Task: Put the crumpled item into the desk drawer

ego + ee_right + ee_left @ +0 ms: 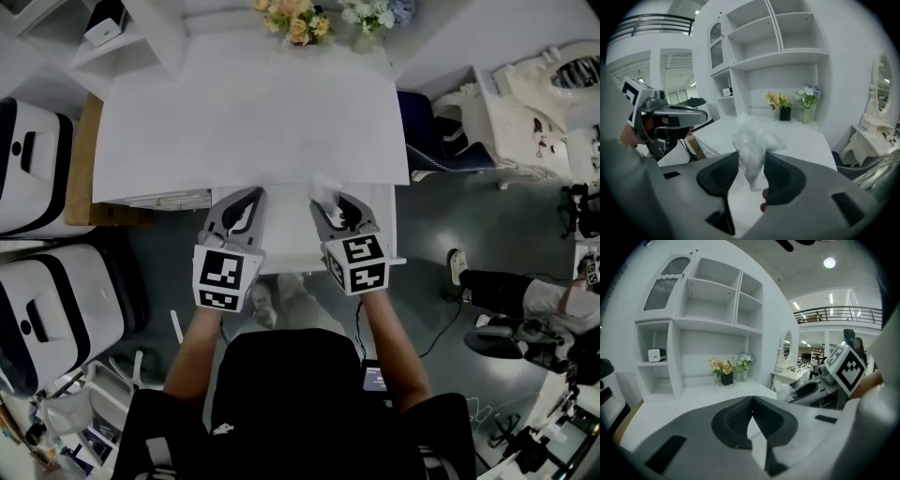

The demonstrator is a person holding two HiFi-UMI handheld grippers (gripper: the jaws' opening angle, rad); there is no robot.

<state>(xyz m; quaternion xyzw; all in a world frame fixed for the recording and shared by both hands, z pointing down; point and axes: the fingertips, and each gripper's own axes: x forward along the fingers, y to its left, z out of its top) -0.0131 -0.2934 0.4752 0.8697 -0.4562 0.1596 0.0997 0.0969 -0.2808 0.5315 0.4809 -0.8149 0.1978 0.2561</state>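
The crumpled item is a wad of clear-white plastic film. My right gripper is shut on it, and in the right gripper view the wad stands up out of the pinched jaws. It is held over the front edge of the white desk, above the pulled-out white drawer. My left gripper hovers beside it over the drawer's left part, and its jaws are shut with nothing between them. The left gripper view shows the wad off to the right.
Two small flower vases stand at the desk's back edge, below white shelving. White and black cases sit on the floor to the left. A blue seat and a person's foot are to the right.
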